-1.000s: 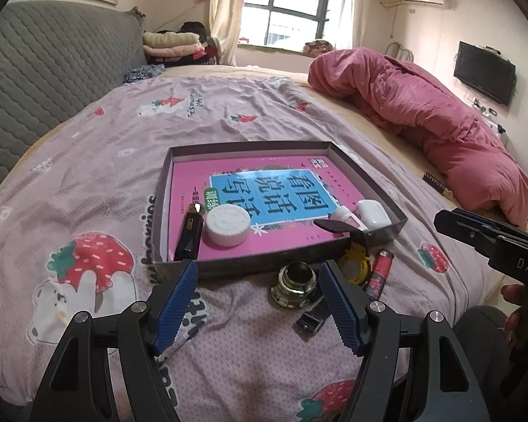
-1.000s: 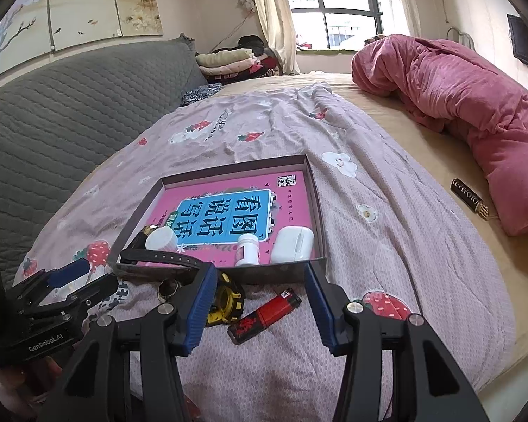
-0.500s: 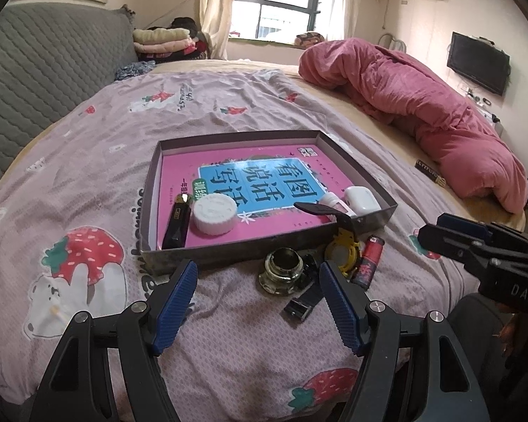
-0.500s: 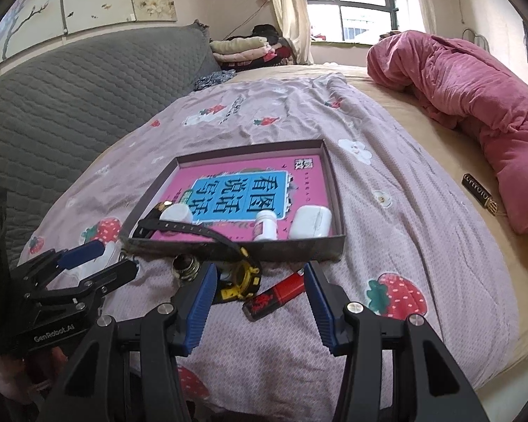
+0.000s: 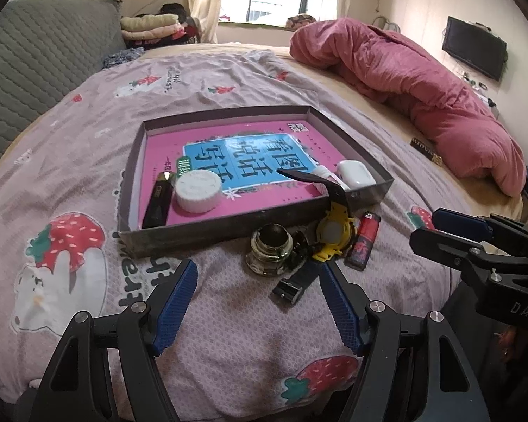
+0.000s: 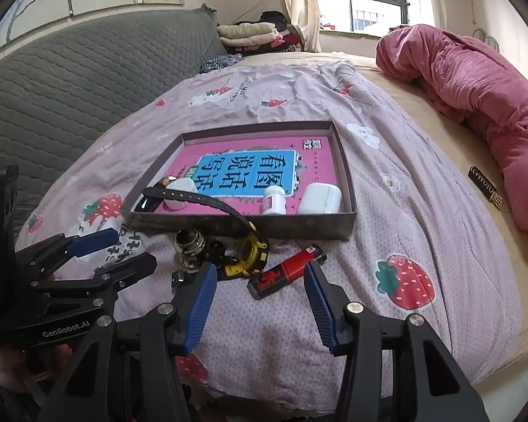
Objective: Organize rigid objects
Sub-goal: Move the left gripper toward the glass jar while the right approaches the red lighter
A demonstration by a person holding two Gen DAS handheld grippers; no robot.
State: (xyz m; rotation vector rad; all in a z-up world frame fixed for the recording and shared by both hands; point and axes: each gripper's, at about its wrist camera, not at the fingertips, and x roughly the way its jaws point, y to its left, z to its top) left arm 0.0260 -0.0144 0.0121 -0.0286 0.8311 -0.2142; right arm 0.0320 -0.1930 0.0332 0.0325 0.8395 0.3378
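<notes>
A shallow grey box with a pink book in its bottom lies on the bed. It holds a white round lid, a black lighter, a small white bottle and a white earbud case. In front of the box lie a glass ink jar, a yellow watch whose black strap leans over the box wall, and a red lighter. My left gripper is open and empty, just short of the jar. My right gripper is open and empty, just short of the red lighter.
A pink quilt is heaped on the right of the bed. A small dark bar lies by it. A grey padded headboard runs along the left. Folded clothes are stacked near the window.
Both grippers have drawn back and up a little from the box, so the box and loose items sit farther off in view. Both stayed open. No object moved.
</notes>
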